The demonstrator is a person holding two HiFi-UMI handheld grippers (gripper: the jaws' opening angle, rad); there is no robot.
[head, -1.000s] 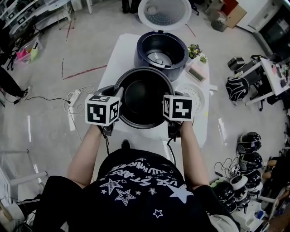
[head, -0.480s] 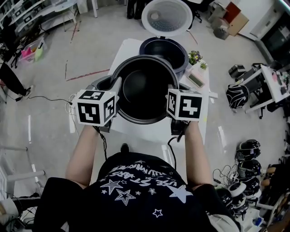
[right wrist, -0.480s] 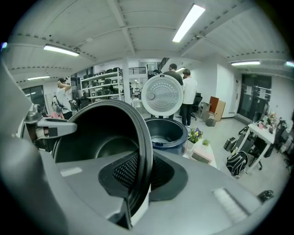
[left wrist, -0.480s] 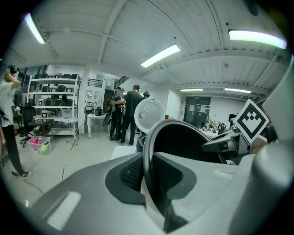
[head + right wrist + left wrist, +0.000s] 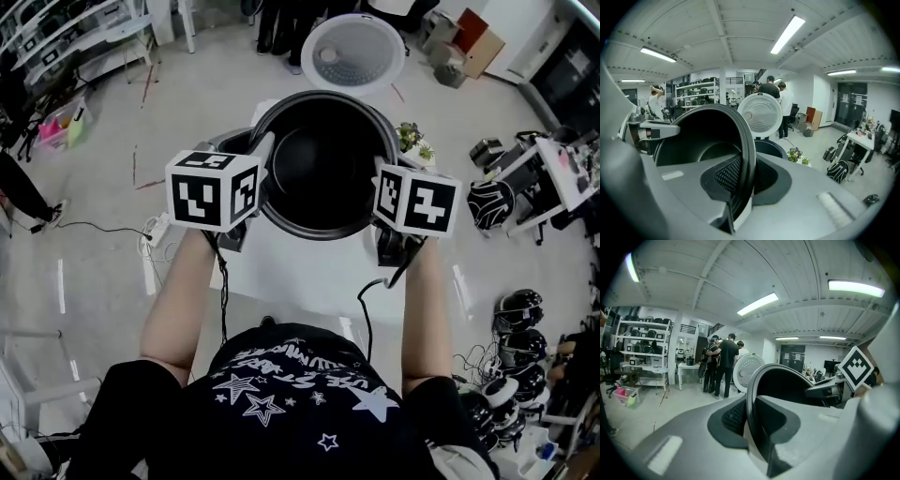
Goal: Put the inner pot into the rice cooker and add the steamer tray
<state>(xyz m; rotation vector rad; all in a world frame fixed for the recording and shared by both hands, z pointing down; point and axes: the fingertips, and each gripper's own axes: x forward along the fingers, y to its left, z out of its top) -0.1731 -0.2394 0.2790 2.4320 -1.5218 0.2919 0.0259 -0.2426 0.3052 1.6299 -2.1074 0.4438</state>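
The black inner pot (image 5: 323,169) hangs in the air, held by its rim on both sides. My left gripper (image 5: 255,178) is shut on the pot's left rim (image 5: 751,394). My right gripper (image 5: 382,192) is shut on the right rim (image 5: 749,159). The pot covers most of the dark rice cooker body, of which a sliver (image 5: 768,147) shows past the rim in the right gripper view. The cooker's round white lid (image 5: 353,52) stands open behind it. The steamer tray is hidden.
The white table (image 5: 300,272) lies under the pot. A small potted plant (image 5: 413,141) stands at its far right corner. Helmets (image 5: 513,309) and bags lie on the floor to the right, a power strip (image 5: 155,230) to the left. People (image 5: 721,364) stand far behind.
Both grippers have carried the pot up and away from me, from the table's near part to over the rice cooker, which it now hides.
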